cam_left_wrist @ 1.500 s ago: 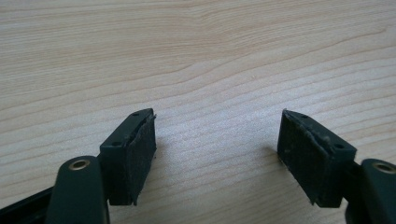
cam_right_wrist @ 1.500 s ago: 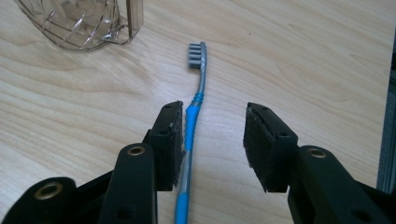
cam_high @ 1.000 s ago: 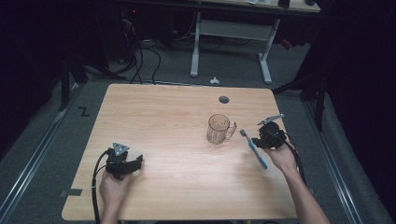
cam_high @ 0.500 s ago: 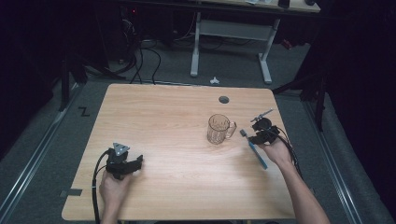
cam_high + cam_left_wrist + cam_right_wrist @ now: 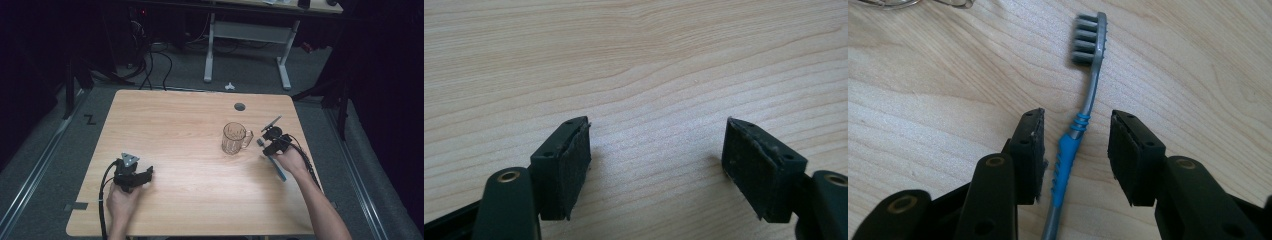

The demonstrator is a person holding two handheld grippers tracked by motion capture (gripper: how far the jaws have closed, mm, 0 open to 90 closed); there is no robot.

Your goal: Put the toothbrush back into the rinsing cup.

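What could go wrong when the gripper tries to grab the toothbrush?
The toothbrush lies flat on the table and sits nearer one finger of the open right gripper, so closing might nudge or roll it instead of pinching it. The handle is thin, so it could slip out. The glass mug stands close by and might get bumped.
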